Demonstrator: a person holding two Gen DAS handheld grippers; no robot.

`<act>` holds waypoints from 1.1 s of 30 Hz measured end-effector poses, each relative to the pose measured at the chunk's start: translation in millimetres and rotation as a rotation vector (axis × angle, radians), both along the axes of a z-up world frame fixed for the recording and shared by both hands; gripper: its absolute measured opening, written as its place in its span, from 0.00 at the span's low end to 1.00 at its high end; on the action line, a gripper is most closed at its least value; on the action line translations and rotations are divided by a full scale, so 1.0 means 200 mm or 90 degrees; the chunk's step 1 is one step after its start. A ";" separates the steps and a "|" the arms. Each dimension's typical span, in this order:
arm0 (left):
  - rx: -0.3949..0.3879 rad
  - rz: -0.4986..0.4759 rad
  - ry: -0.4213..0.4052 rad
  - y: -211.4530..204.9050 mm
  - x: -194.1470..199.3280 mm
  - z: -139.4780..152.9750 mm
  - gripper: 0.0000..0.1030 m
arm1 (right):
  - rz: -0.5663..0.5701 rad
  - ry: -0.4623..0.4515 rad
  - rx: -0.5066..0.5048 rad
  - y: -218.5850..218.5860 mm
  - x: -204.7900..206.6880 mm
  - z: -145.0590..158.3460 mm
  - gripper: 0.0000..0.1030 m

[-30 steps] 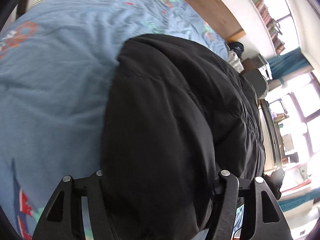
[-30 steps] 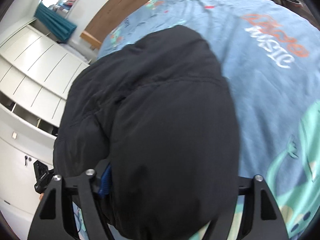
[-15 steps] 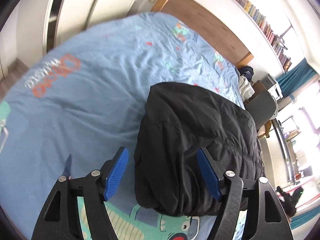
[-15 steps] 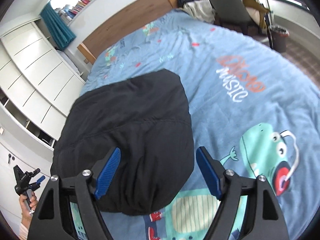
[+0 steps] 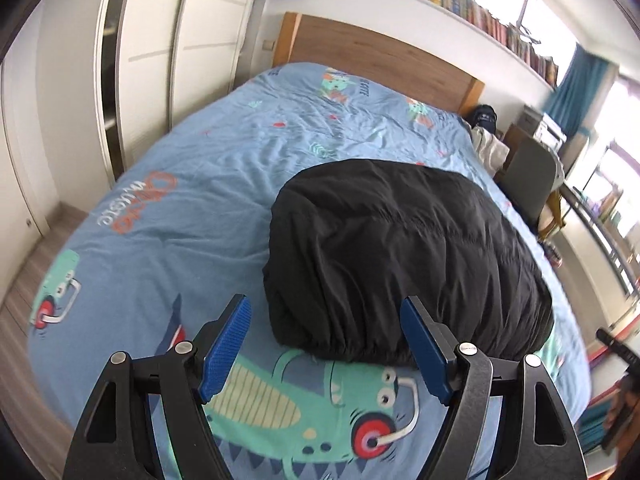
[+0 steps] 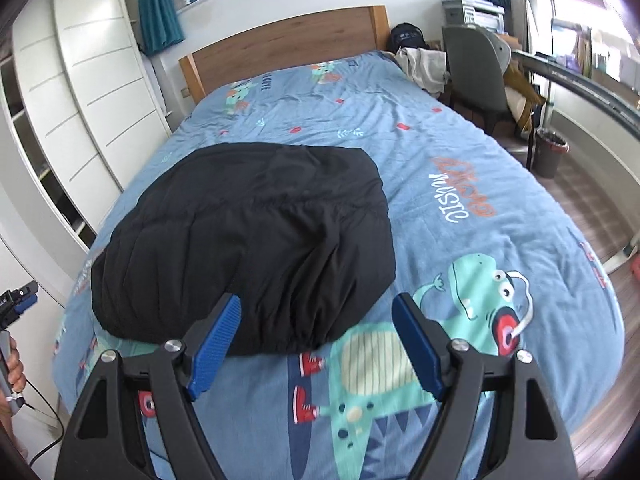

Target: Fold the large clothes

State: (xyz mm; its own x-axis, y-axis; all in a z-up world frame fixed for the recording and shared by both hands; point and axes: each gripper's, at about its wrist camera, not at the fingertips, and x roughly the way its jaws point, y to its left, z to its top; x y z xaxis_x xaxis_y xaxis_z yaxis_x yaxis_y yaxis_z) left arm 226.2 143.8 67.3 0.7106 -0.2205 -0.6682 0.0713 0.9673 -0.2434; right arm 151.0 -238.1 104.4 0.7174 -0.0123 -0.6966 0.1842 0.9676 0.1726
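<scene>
Left wrist view: left gripper (image 5: pixel 326 344) fingers spreading wider, nothing between them; right gripper (image 6: pixel 316 344) fingers spread, empty. Black puffer jacket (image 6: pixel 248 248) lies folded on the bed (image 6: pixel 460 152) at 12 o'clock. Looks soft, light, slippery; take hold at the gathered near hem.

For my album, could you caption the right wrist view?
Open right gripper above a folded black puffer jacket on a dinosaur-print duvet.
</scene>
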 end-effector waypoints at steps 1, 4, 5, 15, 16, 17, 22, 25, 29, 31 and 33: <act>0.007 -0.001 -0.005 -0.02 -0.03 0.00 0.74 | 0.000 -0.002 -0.003 0.03 -0.03 0.00 0.75; 0.020 0.001 -0.016 -0.07 -0.12 0.00 0.74 | -0.001 -0.003 -0.017 0.10 -0.10 -0.01 0.75; 0.025 0.003 -0.018 -0.09 -0.15 0.00 0.74 | -0.001 -0.004 -0.021 0.13 -0.13 -0.02 0.75; 0.093 0.020 -0.062 -0.23 -0.38 0.04 0.74 | 0.011 -0.027 -0.072 0.32 -0.31 0.01 0.75; 0.100 0.022 -0.070 -0.23 -0.40 0.04 0.74 | 0.013 -0.029 -0.077 0.33 -0.33 0.01 0.75; 0.104 0.024 -0.075 -0.24 -0.42 0.05 0.76 | 0.015 -0.030 -0.082 0.35 -0.34 0.01 0.75; 0.123 0.031 -0.104 -0.26 -0.50 0.08 0.82 | 0.012 -0.036 -0.089 0.39 -0.38 0.01 0.75; 0.136 0.041 -0.109 -0.27 -0.53 0.08 0.85 | 0.004 -0.035 -0.088 0.40 -0.40 0.00 0.75; 0.132 0.050 -0.108 -0.26 -0.56 0.08 0.87 | -0.001 -0.035 -0.088 0.41 -0.43 -0.01 0.75; 0.130 0.054 -0.106 -0.26 -0.57 0.07 0.87 | 0.000 -0.034 -0.093 0.42 -0.44 -0.01 0.75; 0.125 0.052 -0.102 -0.27 -0.58 0.06 0.87 | -0.001 -0.034 -0.104 0.44 -0.46 -0.01 0.75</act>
